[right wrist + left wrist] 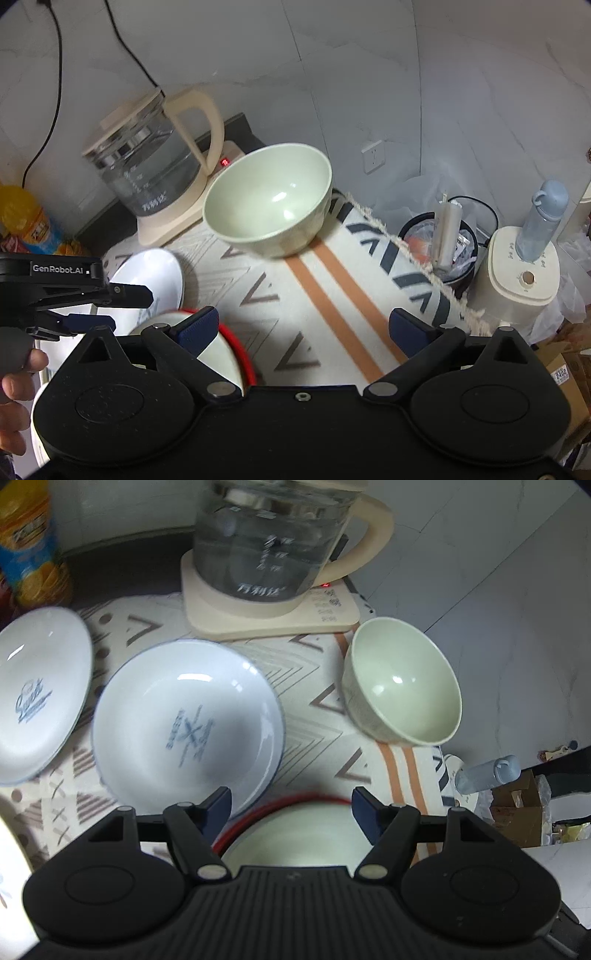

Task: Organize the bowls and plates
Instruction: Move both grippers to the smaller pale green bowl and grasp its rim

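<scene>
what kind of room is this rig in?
Likely a home kitchen or dining corner. A glass electric kettle sits on its base by a tiled wall, bowls like the green bowl lie on a patterned tablecloth, and a lined trash bin stands beside.

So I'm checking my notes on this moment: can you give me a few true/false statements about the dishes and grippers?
1. The green bowl is empty. True.
2. The left gripper is shut on a plate. False: it is open and holds nothing.
3. The kettle sits on its base. True.
4. The two white plates are stacked. False: they lie side by side.
5. The right gripper is open. True.
</scene>
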{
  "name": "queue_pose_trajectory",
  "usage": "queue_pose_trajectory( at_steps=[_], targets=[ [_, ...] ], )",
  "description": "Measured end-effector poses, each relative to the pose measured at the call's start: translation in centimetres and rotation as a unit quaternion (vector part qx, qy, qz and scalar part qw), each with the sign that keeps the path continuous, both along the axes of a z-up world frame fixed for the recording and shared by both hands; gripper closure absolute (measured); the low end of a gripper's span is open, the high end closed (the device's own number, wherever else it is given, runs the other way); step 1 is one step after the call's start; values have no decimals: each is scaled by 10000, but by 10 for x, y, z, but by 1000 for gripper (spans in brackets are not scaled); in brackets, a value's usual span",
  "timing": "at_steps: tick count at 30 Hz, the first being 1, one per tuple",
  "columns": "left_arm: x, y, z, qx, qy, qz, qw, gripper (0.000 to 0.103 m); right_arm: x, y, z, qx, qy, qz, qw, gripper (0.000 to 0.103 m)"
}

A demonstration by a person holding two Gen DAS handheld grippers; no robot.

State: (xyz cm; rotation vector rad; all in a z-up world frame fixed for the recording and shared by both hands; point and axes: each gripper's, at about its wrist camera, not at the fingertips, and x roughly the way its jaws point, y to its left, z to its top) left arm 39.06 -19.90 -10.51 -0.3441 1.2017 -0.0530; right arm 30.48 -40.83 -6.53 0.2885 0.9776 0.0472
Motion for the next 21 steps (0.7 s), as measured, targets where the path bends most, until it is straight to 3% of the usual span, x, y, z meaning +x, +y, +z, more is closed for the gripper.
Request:
queue_pose_trajectory(
  at_steps=[6, 14, 21],
  targets=[
    [27, -12, -1, -39, 9, 140, 9999, 33, 23, -7, -4, -174, -84, 172, 9997, 4],
    [57, -22, -10, -144, 76, 311, 9994, 33, 54, -16, -14, -1, -82, 282, 9996, 6],
    [83, -28, -19, -139, 18, 497, 9987, 33, 84, -25, -28, 229, -14, 268, 9994, 20]
  ],
)
